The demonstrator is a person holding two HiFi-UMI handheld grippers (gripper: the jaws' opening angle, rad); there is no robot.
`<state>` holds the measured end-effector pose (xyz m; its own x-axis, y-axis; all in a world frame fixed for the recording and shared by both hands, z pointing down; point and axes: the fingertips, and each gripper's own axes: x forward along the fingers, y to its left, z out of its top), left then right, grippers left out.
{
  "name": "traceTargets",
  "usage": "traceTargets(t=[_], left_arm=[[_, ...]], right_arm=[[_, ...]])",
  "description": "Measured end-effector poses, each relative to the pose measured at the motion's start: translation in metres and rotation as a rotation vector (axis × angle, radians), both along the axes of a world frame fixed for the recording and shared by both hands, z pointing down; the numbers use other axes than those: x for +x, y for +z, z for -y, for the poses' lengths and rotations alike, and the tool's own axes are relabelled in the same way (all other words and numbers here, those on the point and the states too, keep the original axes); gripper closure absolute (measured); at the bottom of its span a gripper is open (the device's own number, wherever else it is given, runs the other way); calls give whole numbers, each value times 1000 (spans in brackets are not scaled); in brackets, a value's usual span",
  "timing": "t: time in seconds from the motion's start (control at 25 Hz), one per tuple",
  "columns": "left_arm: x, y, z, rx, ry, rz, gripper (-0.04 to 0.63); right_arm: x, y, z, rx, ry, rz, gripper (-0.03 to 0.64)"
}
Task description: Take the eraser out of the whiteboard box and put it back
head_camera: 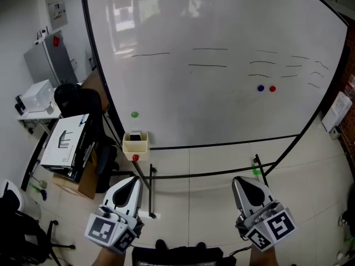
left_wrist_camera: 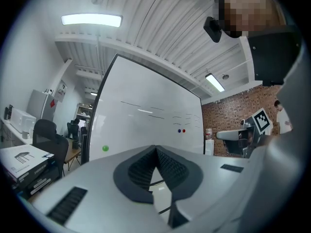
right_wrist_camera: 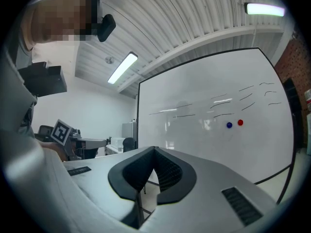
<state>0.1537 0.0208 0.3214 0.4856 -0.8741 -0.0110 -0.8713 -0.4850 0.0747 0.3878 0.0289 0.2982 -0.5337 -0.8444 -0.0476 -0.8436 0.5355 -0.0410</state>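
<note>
Head view: glossy whiteboard (head_camera: 222, 93), squarish box (head_camera: 135, 147)

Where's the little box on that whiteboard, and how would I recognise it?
Start at the big whiteboard and go to its lower left corner. The box sits at the bottom edge below a green magnet: cream, open-topped, the only container there.
</note>
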Motion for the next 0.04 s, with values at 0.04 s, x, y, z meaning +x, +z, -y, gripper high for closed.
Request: traceTargets(t=[0.04], left_arm=[[-1,0,-2,-3,-1,-4,568]], right_arm=[[-1,1,-1,-3,1,-1,604]])
